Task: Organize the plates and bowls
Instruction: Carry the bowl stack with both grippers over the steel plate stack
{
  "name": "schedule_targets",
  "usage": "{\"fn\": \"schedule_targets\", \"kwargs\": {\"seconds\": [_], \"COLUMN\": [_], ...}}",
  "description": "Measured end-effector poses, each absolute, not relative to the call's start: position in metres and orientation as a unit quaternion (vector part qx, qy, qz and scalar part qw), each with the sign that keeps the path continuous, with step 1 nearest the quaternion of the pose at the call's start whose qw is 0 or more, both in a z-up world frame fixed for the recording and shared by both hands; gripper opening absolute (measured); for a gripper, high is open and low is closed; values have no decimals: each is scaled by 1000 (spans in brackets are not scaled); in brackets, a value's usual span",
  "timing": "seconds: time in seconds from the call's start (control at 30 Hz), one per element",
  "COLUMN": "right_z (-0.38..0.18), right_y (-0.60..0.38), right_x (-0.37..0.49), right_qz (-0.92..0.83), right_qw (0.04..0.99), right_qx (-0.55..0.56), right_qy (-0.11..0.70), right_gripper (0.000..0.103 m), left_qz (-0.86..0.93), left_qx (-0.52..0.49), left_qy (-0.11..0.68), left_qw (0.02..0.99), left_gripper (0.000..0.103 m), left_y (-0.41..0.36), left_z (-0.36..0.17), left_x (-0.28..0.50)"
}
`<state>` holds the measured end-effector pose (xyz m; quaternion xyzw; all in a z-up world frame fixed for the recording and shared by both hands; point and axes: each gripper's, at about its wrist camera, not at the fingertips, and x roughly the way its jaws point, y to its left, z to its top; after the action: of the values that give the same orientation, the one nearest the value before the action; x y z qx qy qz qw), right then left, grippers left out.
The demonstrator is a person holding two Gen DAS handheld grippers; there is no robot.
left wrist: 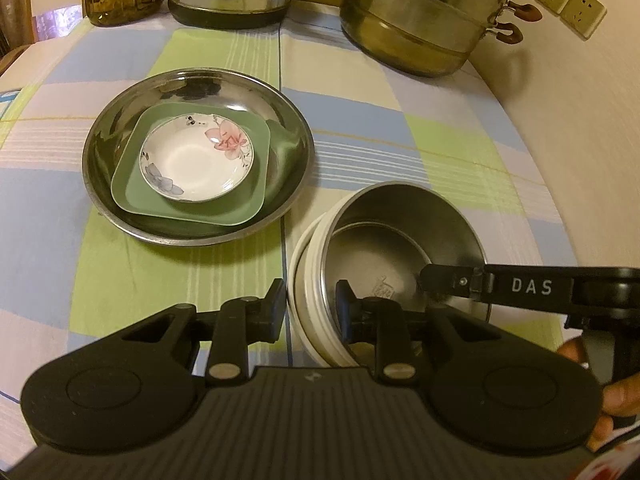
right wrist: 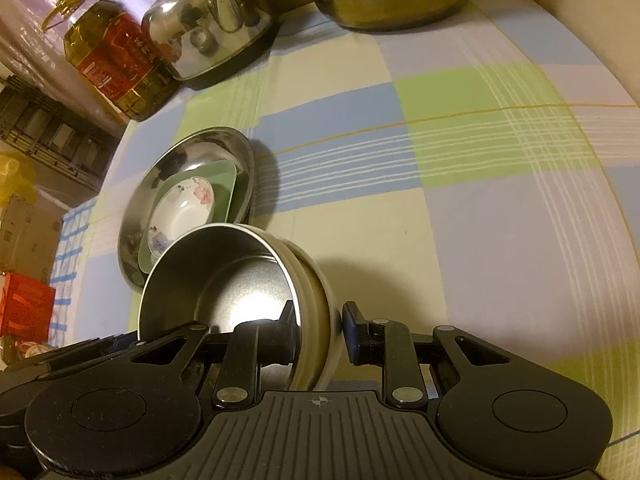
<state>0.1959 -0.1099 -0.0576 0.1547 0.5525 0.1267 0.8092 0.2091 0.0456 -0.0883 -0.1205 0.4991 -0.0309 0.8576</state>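
Note:
A steel bowl sits nested in white bowls on the checked tablecloth. My left gripper straddles the near rim of this stack, one finger outside, one inside, jaws a little apart from the walls. My right gripper straddles the stack's rim too, with a gap at the outer finger; one of its fingers reaches into the bowl in the left wrist view. A steel plate holds a green square plate and a floral saucer.
At the back stand an oil bottle, a steel kettle and a stacked steamer pot. A wall with sockets runs along the right. The table edge drops off at the left.

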Motion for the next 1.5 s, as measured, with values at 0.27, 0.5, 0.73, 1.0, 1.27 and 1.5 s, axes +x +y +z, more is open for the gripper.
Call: {"fn": "schedule_targets", "kwargs": {"seconds": [0.27,0.5,0.73,1.0,1.27,1.5], "right_z": [-59,-58,-58,-58,-51,-38], "right_y": [-113,-113,-111,-111,-107,-102], "right_x": [193,193,193,193,195,200], "right_qz": [109,109,109,108,110,116], "right_qw": [809,810,810,809,808,810], "right_qx": [181,176,176,169,168,165], "right_qy": [549,548,548,552,554,550], "right_gripper": [24,24,24,22,22,22], "left_qz": [-31,-36,-38,-40,-40,-38], "left_qx": [-115,-108,-103,-105,-108,-112], "left_qy": [499,499,498,502,497,486], "left_qw": [858,859,860,858,860,866], "left_gripper": [24,23,23,23,23,23], "left_y": [44,44,43,44,48,53], "left_z": [-91,-91,-91,-90,-82,-70], "left_x": [210,210,210,211,211,212]}}
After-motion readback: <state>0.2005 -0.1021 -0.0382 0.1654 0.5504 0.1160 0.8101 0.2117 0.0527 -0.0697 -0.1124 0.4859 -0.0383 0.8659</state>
